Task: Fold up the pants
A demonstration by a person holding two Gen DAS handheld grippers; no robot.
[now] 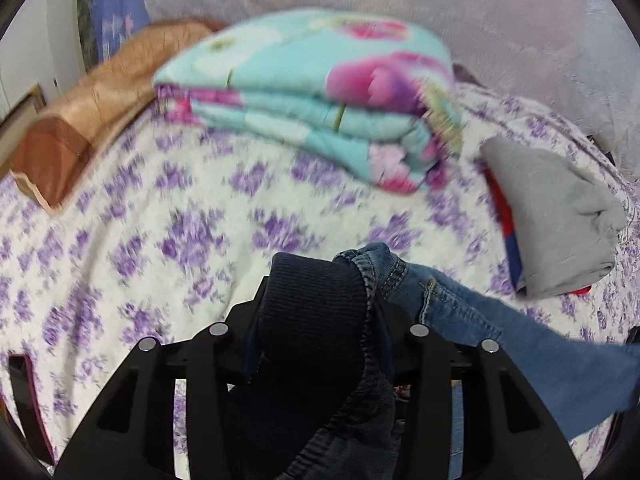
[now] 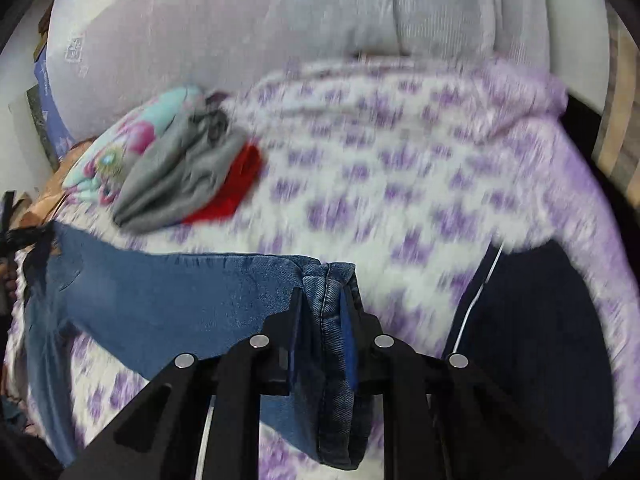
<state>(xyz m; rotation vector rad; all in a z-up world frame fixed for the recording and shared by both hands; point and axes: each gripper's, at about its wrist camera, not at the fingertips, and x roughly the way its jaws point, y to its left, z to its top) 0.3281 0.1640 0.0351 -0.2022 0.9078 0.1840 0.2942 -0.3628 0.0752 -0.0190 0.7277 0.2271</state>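
1. The left gripper is pinching the dark ribbed waistband of the blue jeans, with the fabric bunched thick between its fingers.
2. Over on the other side, the right gripper is clamped on a folded denim hem, and the cloth is squeezed tight between the blue pads.
3. The jeans stretch between the two tools, lifted above the purple-flowered bedspread, the leg running off to the left in the right wrist view.
4. Beyond them on the bed sits a folded turquoise floral quilt.
5. Beside it lies a grey garment stacked over something red.
6. A dark navy garment with a white stripe lies at the right edge of the bed.
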